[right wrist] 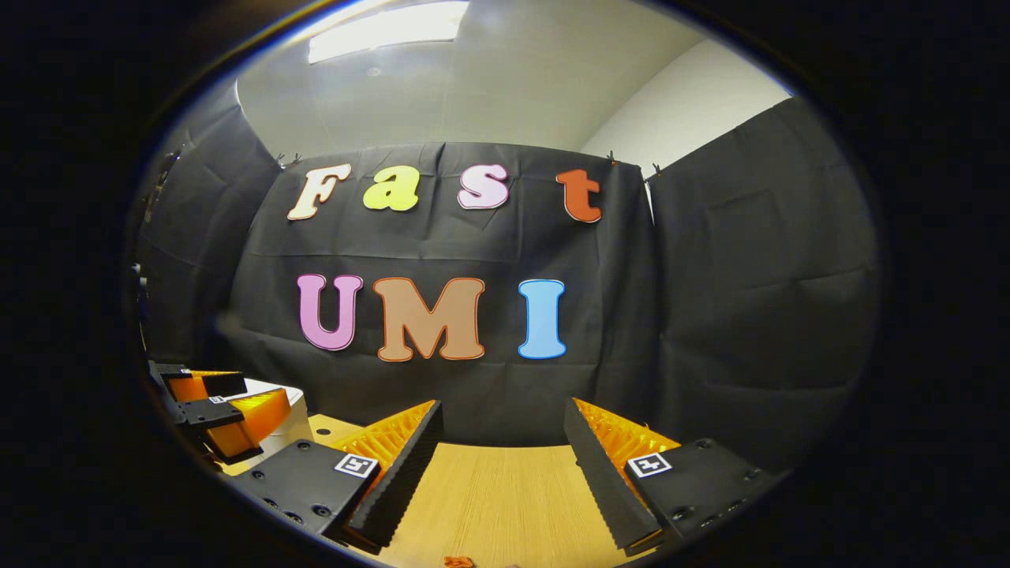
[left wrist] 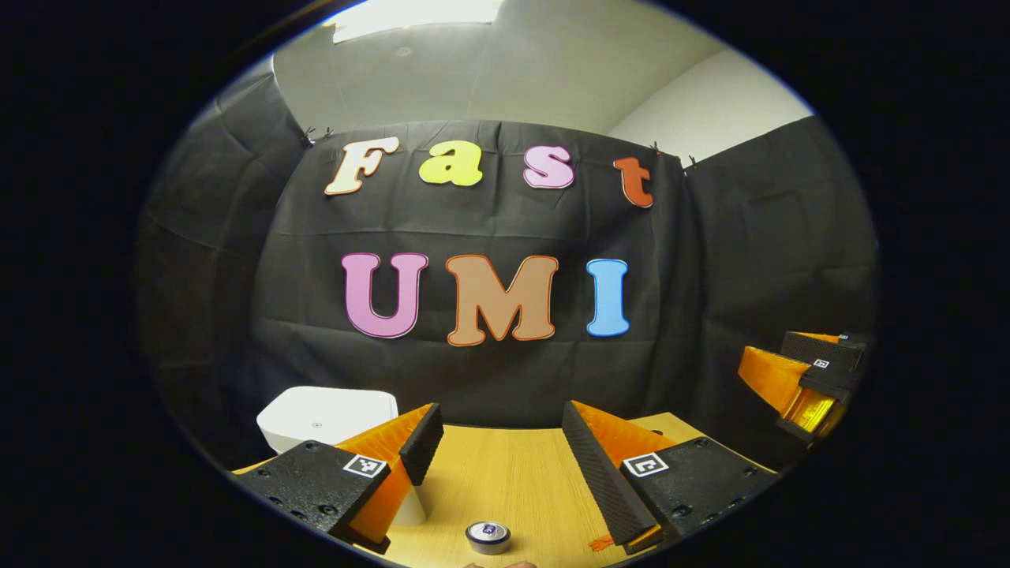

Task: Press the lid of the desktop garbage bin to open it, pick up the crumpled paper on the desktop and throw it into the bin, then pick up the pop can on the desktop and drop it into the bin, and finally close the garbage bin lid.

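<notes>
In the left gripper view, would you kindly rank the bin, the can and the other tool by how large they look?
1. Bin, though partly hidden.
2. Other tool, at the right edge.
3. Can, smallest; just its top shows.

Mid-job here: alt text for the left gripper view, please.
The left gripper hangs open above a light wooden desktop, a silver-topped pop can standing below its fingers. A white, closed desktop garbage bin sits left; the right gripper hovers far right.
</notes>
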Tool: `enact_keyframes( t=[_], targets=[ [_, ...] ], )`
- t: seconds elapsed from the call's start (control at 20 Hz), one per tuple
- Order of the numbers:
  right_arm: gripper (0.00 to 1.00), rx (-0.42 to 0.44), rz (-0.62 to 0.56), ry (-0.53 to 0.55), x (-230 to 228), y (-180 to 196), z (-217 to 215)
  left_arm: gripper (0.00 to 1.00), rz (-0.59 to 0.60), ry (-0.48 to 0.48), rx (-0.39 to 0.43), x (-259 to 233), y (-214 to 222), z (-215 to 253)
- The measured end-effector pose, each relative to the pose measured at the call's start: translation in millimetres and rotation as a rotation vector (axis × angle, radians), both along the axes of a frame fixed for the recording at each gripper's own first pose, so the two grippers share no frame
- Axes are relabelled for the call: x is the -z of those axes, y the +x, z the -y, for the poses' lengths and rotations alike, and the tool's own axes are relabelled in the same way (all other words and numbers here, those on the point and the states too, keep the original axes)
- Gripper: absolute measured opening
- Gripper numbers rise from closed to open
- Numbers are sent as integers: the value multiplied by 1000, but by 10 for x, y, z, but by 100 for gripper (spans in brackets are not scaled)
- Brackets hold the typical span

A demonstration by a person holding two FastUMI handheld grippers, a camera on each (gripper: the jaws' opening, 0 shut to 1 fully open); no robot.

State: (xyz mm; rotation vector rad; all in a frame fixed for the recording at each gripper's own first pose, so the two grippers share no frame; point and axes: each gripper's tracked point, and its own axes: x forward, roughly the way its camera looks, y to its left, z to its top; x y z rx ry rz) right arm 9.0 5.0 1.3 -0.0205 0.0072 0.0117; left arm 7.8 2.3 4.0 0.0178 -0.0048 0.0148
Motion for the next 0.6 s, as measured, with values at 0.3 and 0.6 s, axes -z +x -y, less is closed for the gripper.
enact_keyframes(
  t=[0.3, 0.6],
  targets=[
    [98, -2, 0, -1, -9, 21, 9, 93, -3, -8, -5, 24, 18, 9],
    [99, -8, -4, 0, 7, 48, 17, 93, -2, -11, -16, 31, 28, -16]
  ],
)
